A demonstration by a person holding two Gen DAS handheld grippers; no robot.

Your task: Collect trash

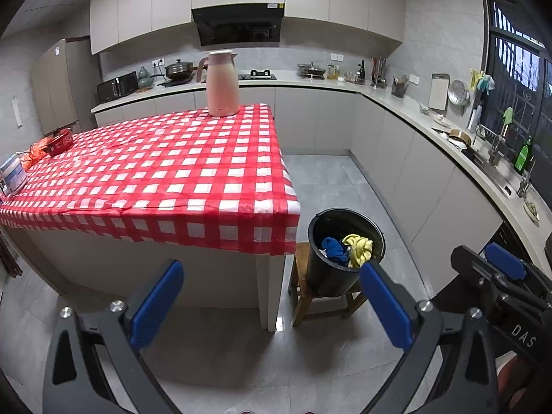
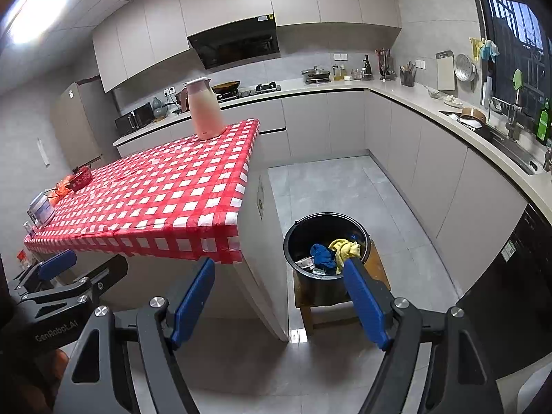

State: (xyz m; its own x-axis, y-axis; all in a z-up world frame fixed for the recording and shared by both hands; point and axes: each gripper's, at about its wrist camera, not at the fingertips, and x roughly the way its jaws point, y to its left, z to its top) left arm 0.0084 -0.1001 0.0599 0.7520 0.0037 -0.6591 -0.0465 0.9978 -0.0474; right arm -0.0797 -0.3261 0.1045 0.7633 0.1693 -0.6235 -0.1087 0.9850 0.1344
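Both tools gaping, empty | black bucket (image 2: 326, 241) on stool (image 2: 377, 269)

The left gripper (image 1: 272, 296) was held out in front and tipped downward. Its two blue pads (image 1: 157, 305) stood wide apart, with nothing between them. The right gripper (image 2: 279, 293) was tipped downward too. Its blue pads (image 2: 365, 305) were also far apart, and they held nothing. The two grippers were side by side, close to each other. Each one showed at the edge of the other's view. A bit of a hand (image 2: 41, 376) showed low at the back of the left gripper, gripping it.
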